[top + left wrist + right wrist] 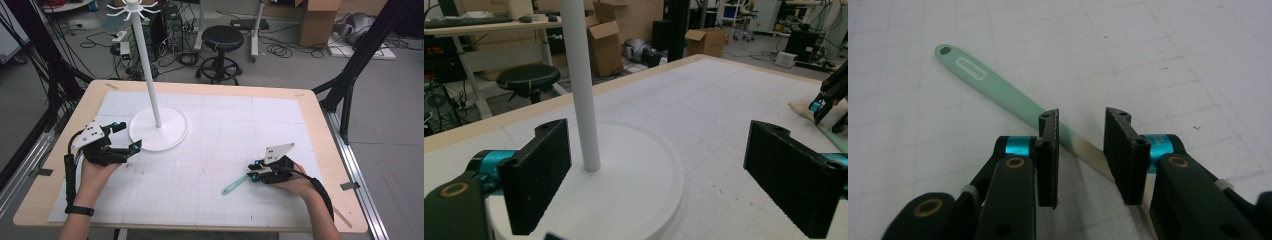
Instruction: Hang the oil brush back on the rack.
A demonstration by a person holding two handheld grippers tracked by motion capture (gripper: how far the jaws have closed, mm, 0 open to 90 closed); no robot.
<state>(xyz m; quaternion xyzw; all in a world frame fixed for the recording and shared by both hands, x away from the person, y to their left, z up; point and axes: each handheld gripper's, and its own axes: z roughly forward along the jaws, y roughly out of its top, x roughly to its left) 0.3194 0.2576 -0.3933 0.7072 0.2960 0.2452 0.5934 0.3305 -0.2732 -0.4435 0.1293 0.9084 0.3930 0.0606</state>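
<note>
Right gripper (1080, 145) straddles the green spatula (998, 90)
Its jaws stand apart either side of the handle lying on the desk (225, 165); left gripper (122, 137) spread wide beside the white stand (159, 129)

stand (159, 131) on mat (225, 125), left-centre, pole upright on its base | left gripper (122, 137) just beside stand base, at its left edge | spatula (235, 186) flat on mat, right-front | right gripper (254, 170) over spatula, jaws either side of it | stool (221, 37) on floor behind table (310, 100)
</note>
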